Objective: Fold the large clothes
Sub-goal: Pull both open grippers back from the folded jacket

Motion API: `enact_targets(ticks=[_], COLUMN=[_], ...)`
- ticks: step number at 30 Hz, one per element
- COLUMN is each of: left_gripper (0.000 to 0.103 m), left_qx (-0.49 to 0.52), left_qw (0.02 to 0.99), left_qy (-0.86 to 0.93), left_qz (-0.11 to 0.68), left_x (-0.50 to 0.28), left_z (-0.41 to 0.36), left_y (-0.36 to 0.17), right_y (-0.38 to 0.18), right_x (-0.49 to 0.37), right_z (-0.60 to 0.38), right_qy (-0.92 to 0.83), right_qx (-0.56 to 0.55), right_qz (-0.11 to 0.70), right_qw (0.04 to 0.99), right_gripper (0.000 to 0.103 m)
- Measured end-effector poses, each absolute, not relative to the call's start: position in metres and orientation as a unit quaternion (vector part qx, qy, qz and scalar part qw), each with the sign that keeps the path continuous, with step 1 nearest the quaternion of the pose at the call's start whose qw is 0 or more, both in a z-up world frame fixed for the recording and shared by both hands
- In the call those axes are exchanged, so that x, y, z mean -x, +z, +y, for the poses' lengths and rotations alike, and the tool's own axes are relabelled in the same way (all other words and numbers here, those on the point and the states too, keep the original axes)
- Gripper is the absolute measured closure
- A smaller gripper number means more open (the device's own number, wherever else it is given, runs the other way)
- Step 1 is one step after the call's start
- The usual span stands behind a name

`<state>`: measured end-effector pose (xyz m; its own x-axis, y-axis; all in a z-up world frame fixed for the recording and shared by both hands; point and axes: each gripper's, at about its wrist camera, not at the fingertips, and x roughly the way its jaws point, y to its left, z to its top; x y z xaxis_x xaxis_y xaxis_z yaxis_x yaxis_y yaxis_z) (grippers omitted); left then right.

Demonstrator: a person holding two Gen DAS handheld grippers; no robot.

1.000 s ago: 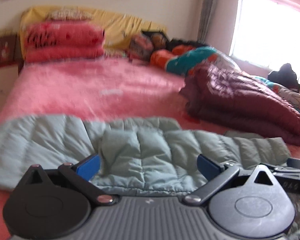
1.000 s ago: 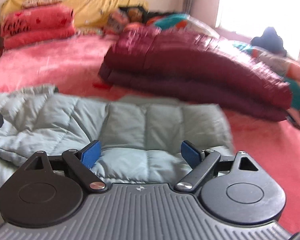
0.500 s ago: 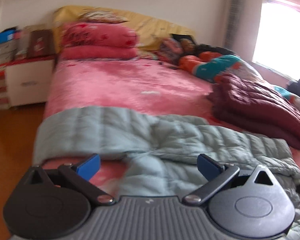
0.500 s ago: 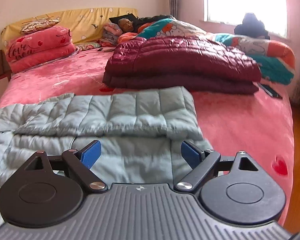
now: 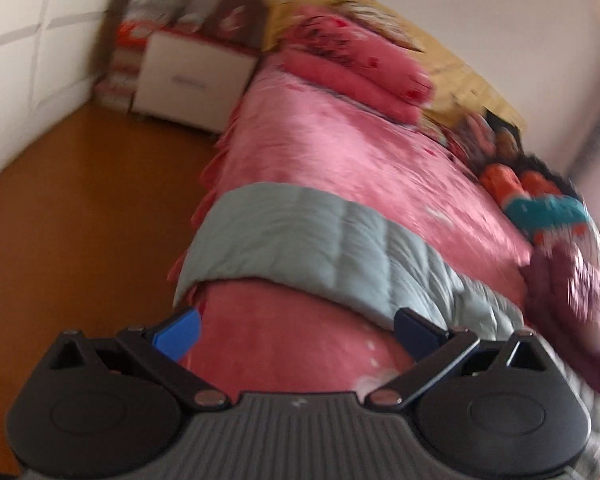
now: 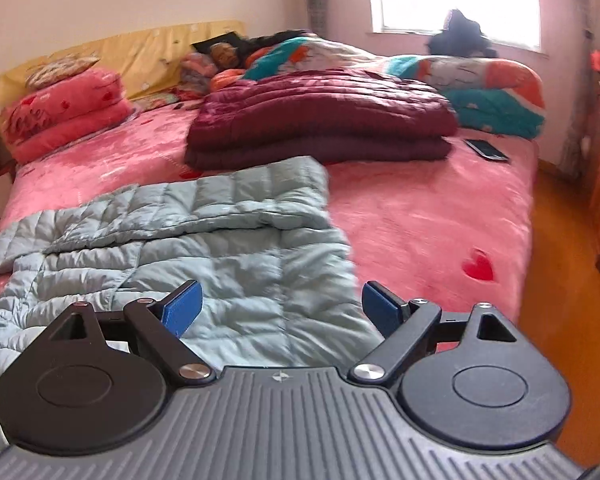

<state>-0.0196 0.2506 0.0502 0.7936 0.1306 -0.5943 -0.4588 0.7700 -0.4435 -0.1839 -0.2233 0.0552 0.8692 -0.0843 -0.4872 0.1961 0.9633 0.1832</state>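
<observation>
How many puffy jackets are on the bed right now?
2. The light grey-green jacket lies spread at the near edge, in front of the right gripper. The maroon jacket sits folded behind it, mid-bed. Bedding could hide others.

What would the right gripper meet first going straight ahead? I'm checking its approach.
Probably the light blue puffer coat: the open right gripper points over its near part, spread on the pink bed. Depth is uncertain.

Plenty of bare bed to the right of the grey puffer jacket

Open pink cover runs to the foot edge there; folded maroon quilt blocks the far side, phone just beside it; on the left the jacket reaches the bed's edge, only wooden floor and a nightstand beyond.
</observation>
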Motion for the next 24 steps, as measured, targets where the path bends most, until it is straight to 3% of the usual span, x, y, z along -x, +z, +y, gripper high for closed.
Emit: enact_targets(ticks=[7, 13, 24], left_gripper=[0.002, 0.003, 0.006], left_qx=[0.472, 0.563, 0.642], left_qw=[0.832, 0.778, 0.719], left_qy=[0.124, 0.087, 0.096], left_qz=[0.264, 0.263, 0.247], left_x=[0.011, -0.009, -0.035], left_z=[0.291, 0.299, 0.309], left_y=[0.021, -0.001, -0.027], right_y=[0.056, 0.039, 0.031], right_x=[0.219, 0.210, 0.181], right_z=[-0.258, -0.279, -0.233], right_qy=[-0.115, -0.145, -0.086], right_qx=[-0.201, -0.264, -0.130], right_qz=[0.231, 0.241, 0.269], right_qw=[0.945, 0.923, 0.950], right_gripper=[0.000, 0.000, 0.000])
